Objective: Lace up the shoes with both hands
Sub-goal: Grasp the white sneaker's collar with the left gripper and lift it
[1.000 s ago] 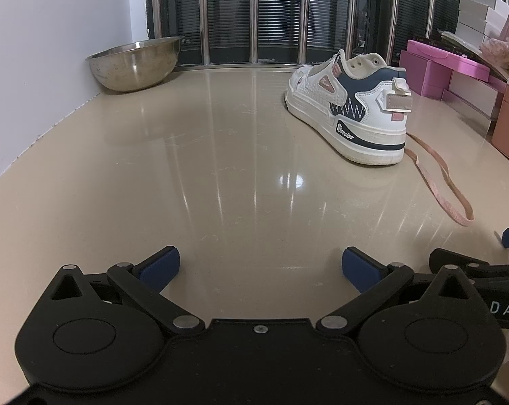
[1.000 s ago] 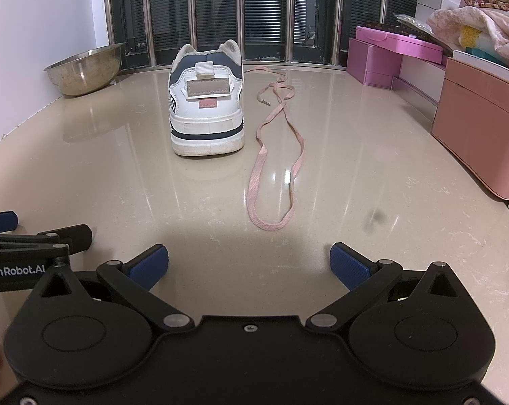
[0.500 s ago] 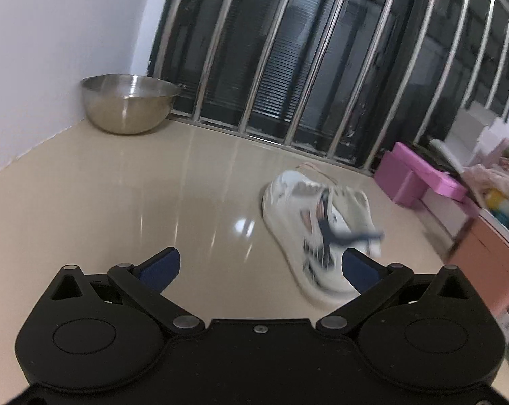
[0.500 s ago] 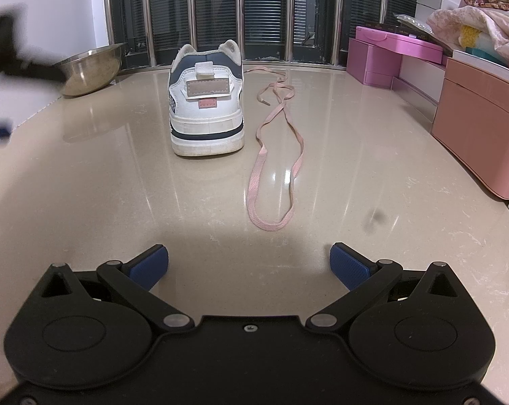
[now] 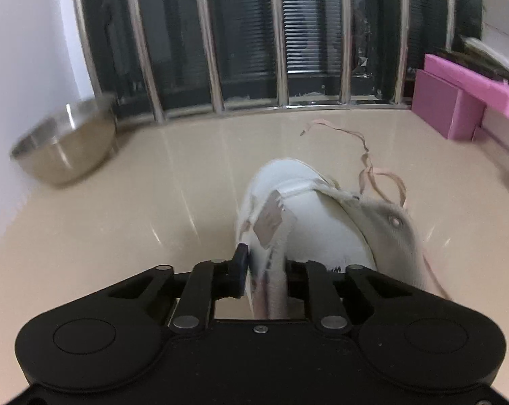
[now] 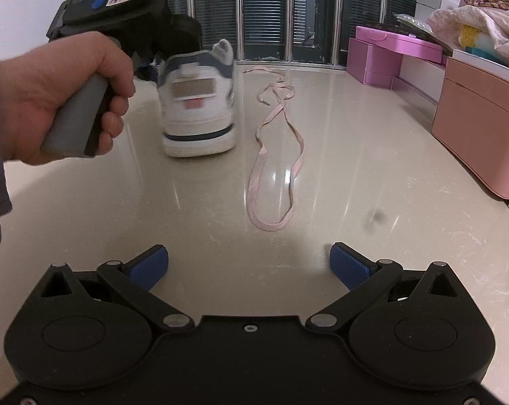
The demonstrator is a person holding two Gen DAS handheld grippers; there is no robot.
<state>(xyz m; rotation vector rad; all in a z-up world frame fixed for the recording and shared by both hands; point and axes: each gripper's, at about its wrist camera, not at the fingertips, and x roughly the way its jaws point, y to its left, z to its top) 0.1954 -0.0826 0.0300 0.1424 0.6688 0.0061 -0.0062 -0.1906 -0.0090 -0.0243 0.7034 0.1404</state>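
A white and navy sneaker [image 5: 321, 222] stands on the glossy beige surface, blurred and slightly tilted in the right wrist view [image 6: 200, 101]. My left gripper [image 5: 264, 266] is closing its jaws on the shoe's left collar wall, which sits between the pads. A hand [image 6: 52, 101] holds that gripper's handle. The pink lace [image 6: 274, 168] trails loose from the shoe's front down the surface to its right, also seen as lace [image 5: 382, 175] beyond the toe. My right gripper [image 6: 249, 266] hangs open over bare surface, well short of the lace's near loop.
A steel bowl [image 5: 65, 141] sits at the back left by the white wall. Pink boxes [image 6: 382, 57] and a pink cabinet [image 6: 480, 125] line the right side. Barred window [image 5: 288, 33] closes the back.
My left gripper swept forward to the sneaker and its jaws went from wide apart to closed on the collar. The shoe has shifted slightly. The right gripper stayed put.
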